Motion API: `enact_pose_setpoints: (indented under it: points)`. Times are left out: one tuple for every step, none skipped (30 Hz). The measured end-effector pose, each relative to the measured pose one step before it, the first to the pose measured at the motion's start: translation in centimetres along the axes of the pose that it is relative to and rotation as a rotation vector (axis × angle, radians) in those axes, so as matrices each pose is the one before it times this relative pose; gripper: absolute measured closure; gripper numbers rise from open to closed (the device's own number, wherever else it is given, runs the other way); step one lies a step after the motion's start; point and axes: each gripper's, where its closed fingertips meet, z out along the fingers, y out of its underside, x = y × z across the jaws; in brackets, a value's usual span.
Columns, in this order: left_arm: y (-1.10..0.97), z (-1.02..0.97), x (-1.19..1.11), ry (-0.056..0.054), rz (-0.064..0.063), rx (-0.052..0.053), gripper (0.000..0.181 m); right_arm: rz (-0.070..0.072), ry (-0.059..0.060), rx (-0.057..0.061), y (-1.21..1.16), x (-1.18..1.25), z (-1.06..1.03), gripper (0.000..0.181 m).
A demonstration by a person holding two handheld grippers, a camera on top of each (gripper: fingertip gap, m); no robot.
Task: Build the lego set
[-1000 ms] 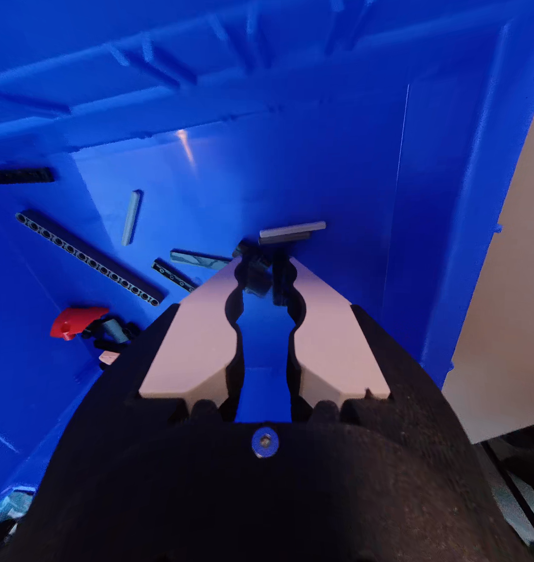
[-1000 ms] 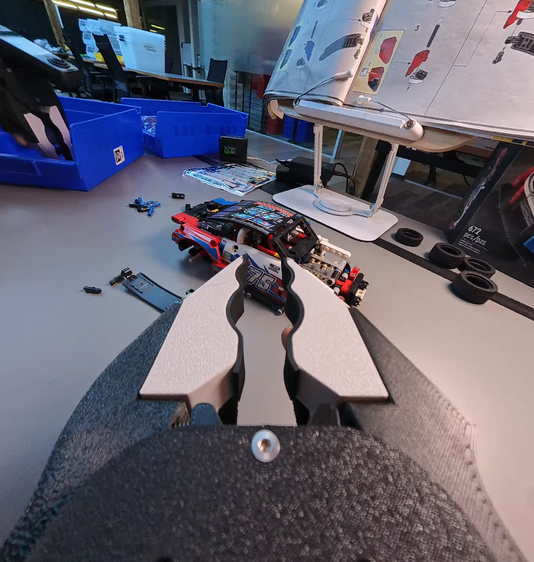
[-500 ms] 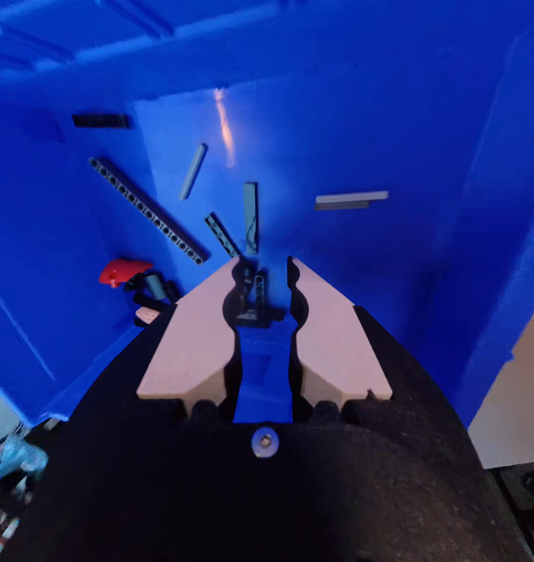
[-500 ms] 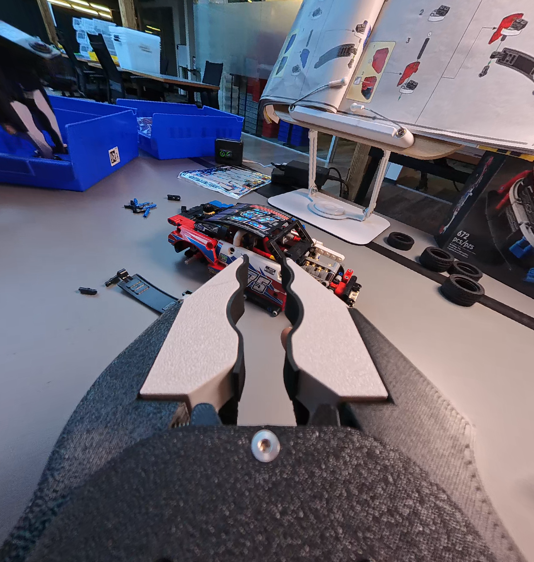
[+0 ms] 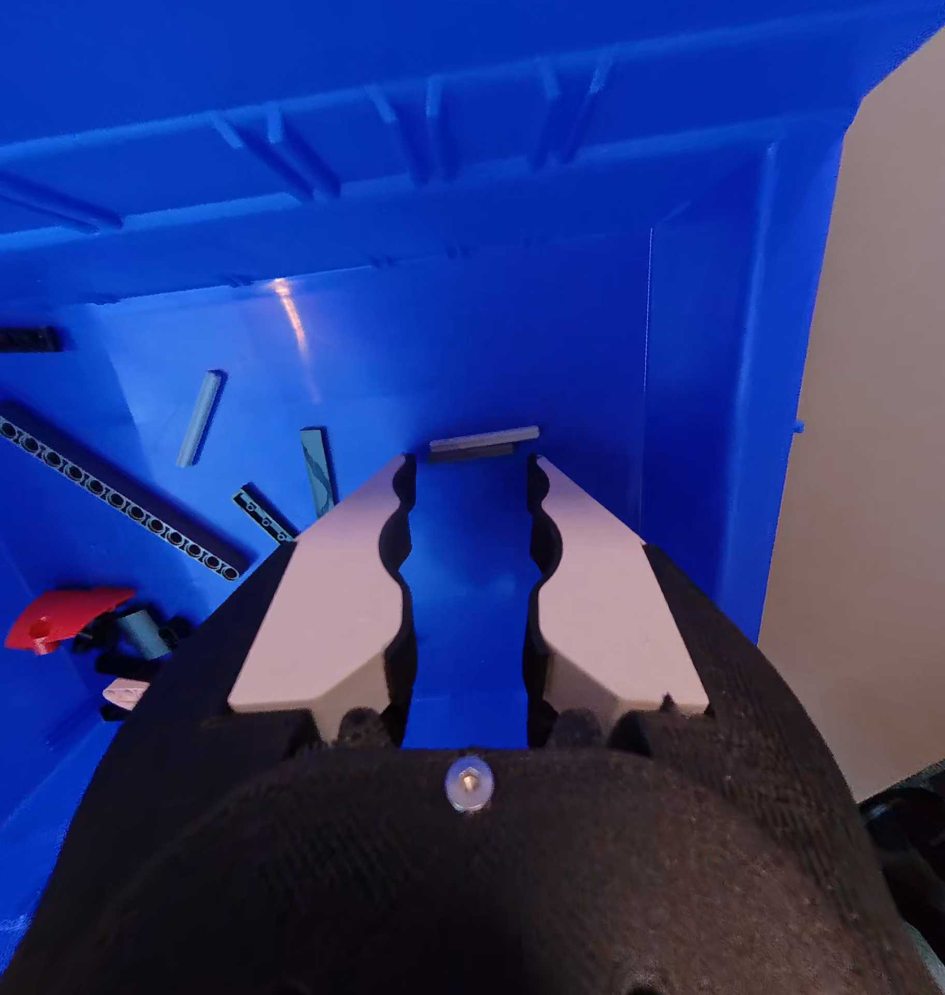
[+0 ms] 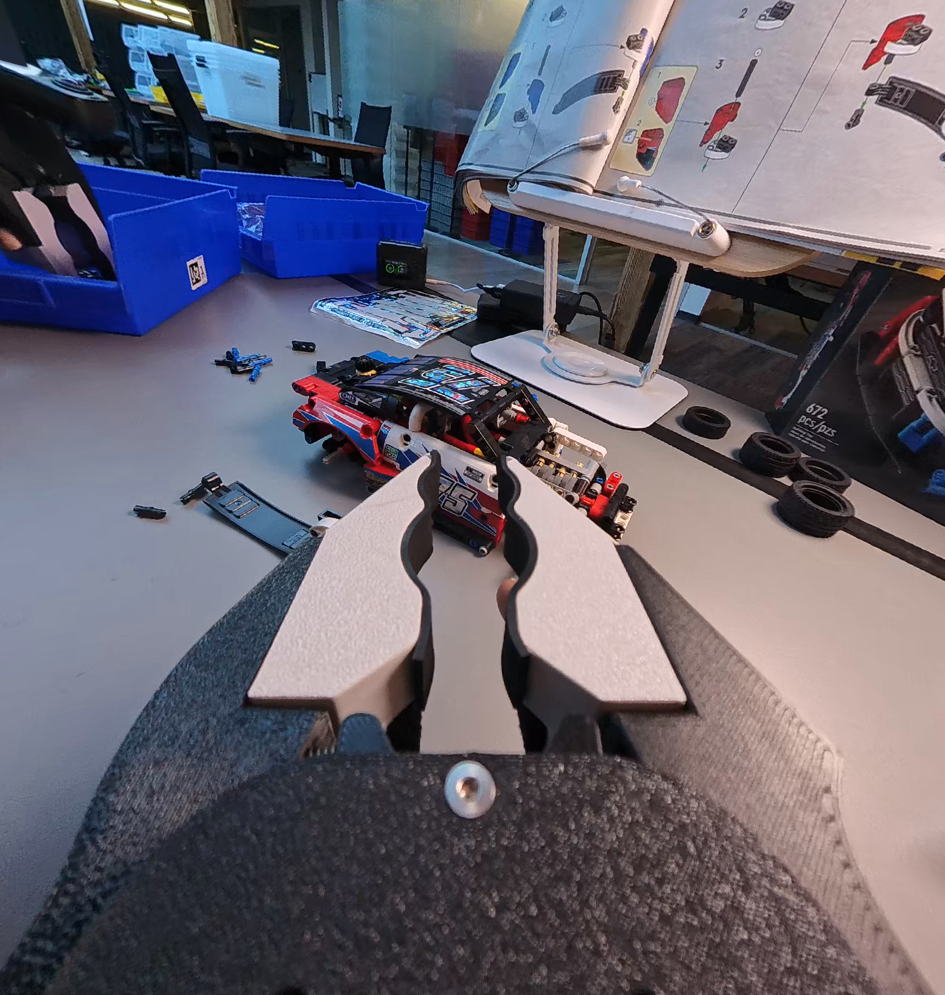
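My left gripper (image 5: 470,463) is open and empty, down inside a blue bin (image 5: 513,334). A short grey piece (image 5: 484,441) lies just past its fingertips. On the bin floor to the left lie a long black beam (image 5: 109,495), a grey axle (image 5: 201,417), a dark tile (image 5: 317,471), a small black beam (image 5: 263,511) and a red panel (image 5: 61,619). My right gripper (image 6: 467,460) is slightly open and empty, hovering over the table in front of the part-built red, white and blue car (image 6: 449,409). The left gripper (image 6: 56,231) also shows in the right wrist view.
A black curved panel (image 6: 255,511) and small pins (image 6: 244,361) lie left of the car. Several tyres (image 6: 815,506) sit at the right by the set's box (image 6: 917,404). An instruction booklet on a white stand (image 6: 610,377), a sticker sheet (image 6: 395,317) and a second blue bin (image 6: 330,226) stand behind. The tips of one gripper are about 55 cm away from the tips of the other. The right gripper is farther from the grey axle (image 5: 201,417), some 60 cm, than the left, some 8 cm. The red panel (image 5: 61,619) lies around 15 cm away from my left fingertips.
My left gripper swung about inside the bin and opened wider. The small dark piece between its fingertips no longer shows. My right gripper stayed over the table with the same gap.
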Motion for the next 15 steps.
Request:
enact_pose_setpoints:
  points:
    - [-0.012,0.009,0.02,0.0034,-0.0082,0.0012,0.143,0.0003,-0.0001,-0.0012,0.027,0.01,0.009,0.163]
    - [0.025,0.007,0.015,0.0028,-0.0089,0.0002,0.145,0.0001,-0.0001,-0.0007,0.019,0.002,0.009,0.163]
    - [0.003,0.007,0.04,0.0033,-0.0085,0.0017,0.146,0.0001,-0.0004,-0.0007,0.018,-0.011,0.006,0.163]
    - [-0.011,-0.004,0.1,0.0049,-0.005,0.0036,0.148,-0.0004,-0.0008,-0.0007,0.017,-0.016,0.015,0.163]
    - [-0.019,0.002,0.102,0.0035,0.0002,0.0048,0.15,-0.0012,-0.0002,-0.0003,0.001,-0.016,0.0,0.163]
    - [-0.003,-0.022,-0.073,-0.0083,0.0013,0.0049,0.155,-0.0015,0.0002,-0.0006,0.014,-0.011,-0.001,0.163]
    - [0.024,-0.024,-0.249,-0.0182,-0.0006,0.0038,0.162,-0.0013,-0.0001,-0.0006,-0.004,-0.004,0.0,0.163]
    - [0.036,-0.015,-0.184,-0.0121,-0.0035,0.0035,0.164,-0.001,-0.0003,0.0,-0.002,-0.016,-0.007,0.163]
    - [-0.002,0.001,-0.035,-0.002,-0.0039,0.0053,0.169,-0.0008,-0.0003,0.0002,-0.014,-0.016,-0.007,0.163]
    - [-0.031,0.007,-0.02,-0.0031,-0.0003,0.0058,0.171,-0.0008,0.0001,0.0005,-0.02,-0.019,-0.008,0.163]
    - [0.039,0.016,-0.141,-0.0133,0.0047,0.0,0.173,-0.0011,0.0004,0.0003,-0.016,-0.005,-0.006,0.163]
    - [0.088,0.005,-0.108,-0.0122,0.0092,-0.0045,0.175,-0.0016,0.0003,-0.0002,-0.009,-0.011,-0.014,0.163]
    - [0.055,-0.01,0.039,-0.0018,0.0074,-0.0024,0.177,-0.0015,0.0004,-0.0004,0.011,-0.017,-0.003,0.163]
    - [0.019,-0.033,0.099,0.0035,0.0045,-0.0004,0.179,-0.001,0.0001,-0.0008,0.01,-0.001,-0.009,0.163]
    - [0.0,-0.077,0.123,0.0056,0.0066,0.0005,0.181,-0.001,0.0001,-0.0006,0.005,-0.014,-0.002,0.163]
